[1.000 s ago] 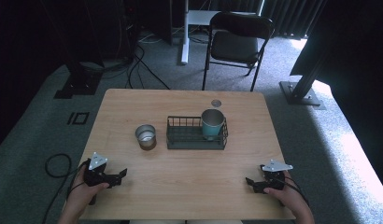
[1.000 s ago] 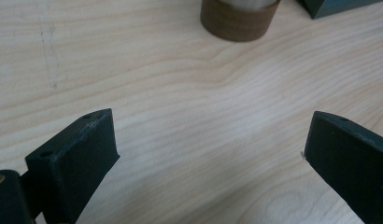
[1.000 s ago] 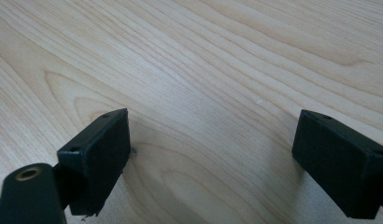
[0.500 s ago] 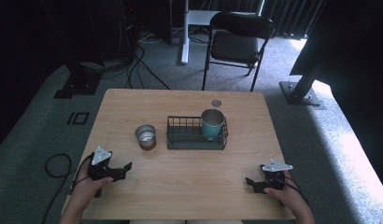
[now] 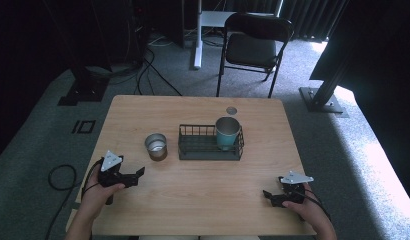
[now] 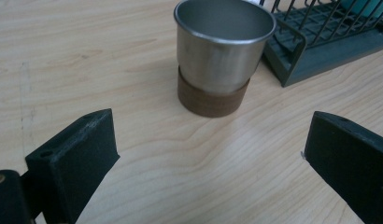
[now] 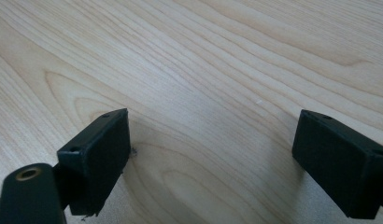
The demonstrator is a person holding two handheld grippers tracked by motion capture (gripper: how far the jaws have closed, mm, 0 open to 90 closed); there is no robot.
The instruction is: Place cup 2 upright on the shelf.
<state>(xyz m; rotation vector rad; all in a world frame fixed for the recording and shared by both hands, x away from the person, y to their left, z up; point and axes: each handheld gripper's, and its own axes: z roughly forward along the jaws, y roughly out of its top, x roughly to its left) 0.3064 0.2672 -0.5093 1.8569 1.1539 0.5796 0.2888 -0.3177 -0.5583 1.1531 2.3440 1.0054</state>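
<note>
As seen, steel cup [image 6: 224,56] ahead of left claw [image 6: 208,158], apart

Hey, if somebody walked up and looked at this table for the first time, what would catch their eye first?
Probably the dark wire basket at the middle of the table, with a teal cup standing in its right end. Just left of it, apart from it, stands a steel cup with a brown base, which the open left gripper points at. The right gripper, also open, sits near the right front corner.
</note>
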